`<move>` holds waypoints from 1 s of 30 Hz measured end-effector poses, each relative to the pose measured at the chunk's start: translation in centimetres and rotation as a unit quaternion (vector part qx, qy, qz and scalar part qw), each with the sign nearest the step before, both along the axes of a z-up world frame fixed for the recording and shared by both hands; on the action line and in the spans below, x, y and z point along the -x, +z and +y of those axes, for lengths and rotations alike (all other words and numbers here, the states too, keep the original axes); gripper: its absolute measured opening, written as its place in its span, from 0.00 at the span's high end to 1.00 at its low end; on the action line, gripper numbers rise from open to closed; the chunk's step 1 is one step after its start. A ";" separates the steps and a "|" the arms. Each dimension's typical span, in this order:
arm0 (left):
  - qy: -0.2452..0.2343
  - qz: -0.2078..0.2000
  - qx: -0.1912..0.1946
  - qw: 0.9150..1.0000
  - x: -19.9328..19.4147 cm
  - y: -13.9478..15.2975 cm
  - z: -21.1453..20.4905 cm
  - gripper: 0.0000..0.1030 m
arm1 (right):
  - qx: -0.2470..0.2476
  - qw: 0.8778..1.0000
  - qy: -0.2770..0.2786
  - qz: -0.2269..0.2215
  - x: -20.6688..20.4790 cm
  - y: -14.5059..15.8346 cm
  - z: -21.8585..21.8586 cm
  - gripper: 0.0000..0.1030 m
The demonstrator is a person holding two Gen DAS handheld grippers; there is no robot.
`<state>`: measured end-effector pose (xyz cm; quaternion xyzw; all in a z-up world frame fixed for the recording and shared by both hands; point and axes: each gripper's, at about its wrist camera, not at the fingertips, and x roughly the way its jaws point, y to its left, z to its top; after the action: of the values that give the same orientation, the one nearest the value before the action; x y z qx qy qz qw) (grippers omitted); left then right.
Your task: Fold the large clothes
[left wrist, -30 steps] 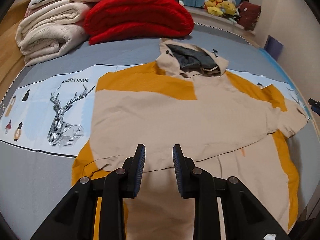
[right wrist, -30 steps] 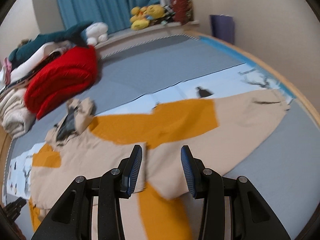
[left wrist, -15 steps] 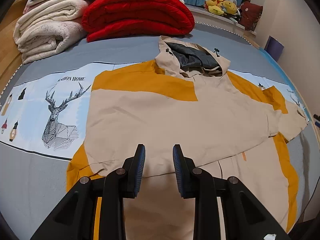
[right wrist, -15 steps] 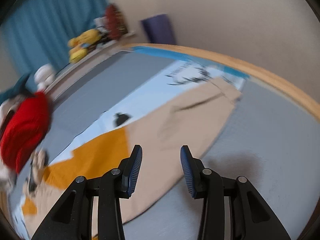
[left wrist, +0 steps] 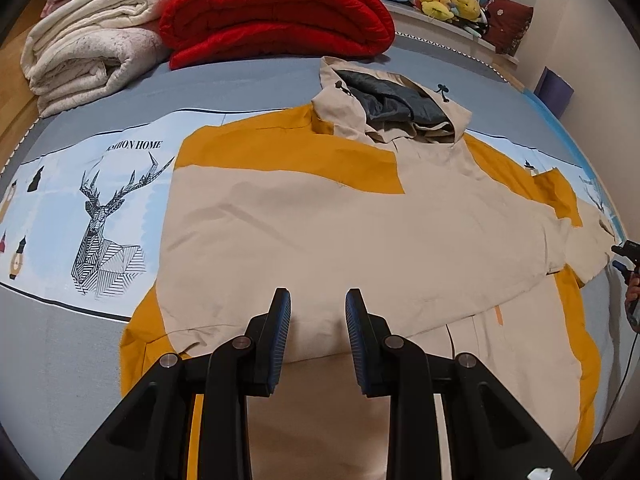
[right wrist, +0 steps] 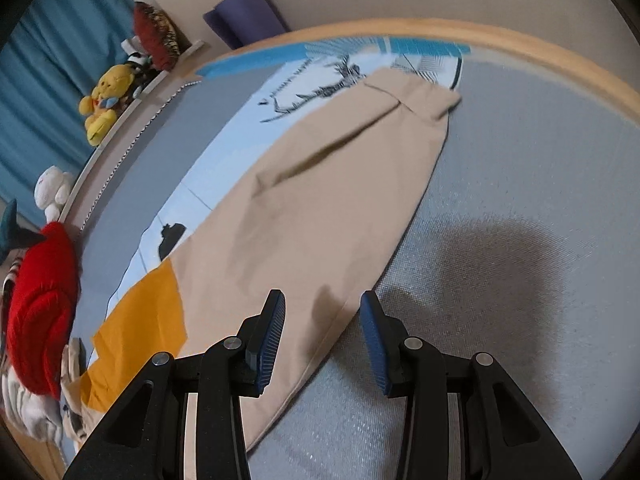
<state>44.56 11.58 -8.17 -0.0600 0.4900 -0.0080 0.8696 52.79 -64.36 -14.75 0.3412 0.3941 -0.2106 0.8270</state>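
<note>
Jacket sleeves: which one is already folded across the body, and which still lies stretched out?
The left sleeve lies folded across the jacket's front; the right sleeve still lies stretched out on the bed.

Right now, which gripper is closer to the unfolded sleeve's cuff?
Right. The right gripper hovers open over that sleeve, its cuff straight ahead. The left gripper hangs open over the jacket's body.

The hoodie's [left wrist: 360, 232] hem runs behind the left gripper [left wrist: 318, 312] and off the bottom edge. The sleeve's [right wrist: 320, 208] far cuff is blurred.
</note>
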 end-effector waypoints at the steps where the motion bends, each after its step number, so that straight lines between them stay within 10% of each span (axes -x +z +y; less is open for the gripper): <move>1: 0.000 0.000 0.000 1.000 0.0 0.0 0.0 0.75 | -0.003 1.000 -0.004 0.002 0.0 -0.3 -0.1 0.61; 11: 0.002 -0.003 0.007 1.000 0.1 0.2 0.3 0.75 | -0.045 0.997 -0.051 -0.030 0.3 -2.7 -2.4 0.61; 14: -0.001 -0.001 0.007 1.000 0.2 0.2 0.2 0.75 | -0.055 0.996 -0.051 -0.041 -0.2 -3.1 -2.6 0.90; 17: -0.003 -0.002 0.006 1.000 0.3 0.2 0.1 0.75 | -0.054 0.995 -0.059 -0.059 -0.3 -2.7 -2.3 0.96; 24: 0.005 -0.010 0.018 1.000 0.3 0.9 1.0 0.75 | 0.061 0.992 -0.008 -0.110 -2.2 5.7 4.4 0.97; 30: 0.042 -0.028 0.040 0.998 0.3 2.6 3.0 0.75 | 0.124 0.964 0.165 -0.167 -2.7 14.7 19.5 0.98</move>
<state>44.25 14.59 -5.54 -0.1152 0.4614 0.0071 0.8797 55.53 -44.90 -0.10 0.1970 0.2719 -0.0584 0.9401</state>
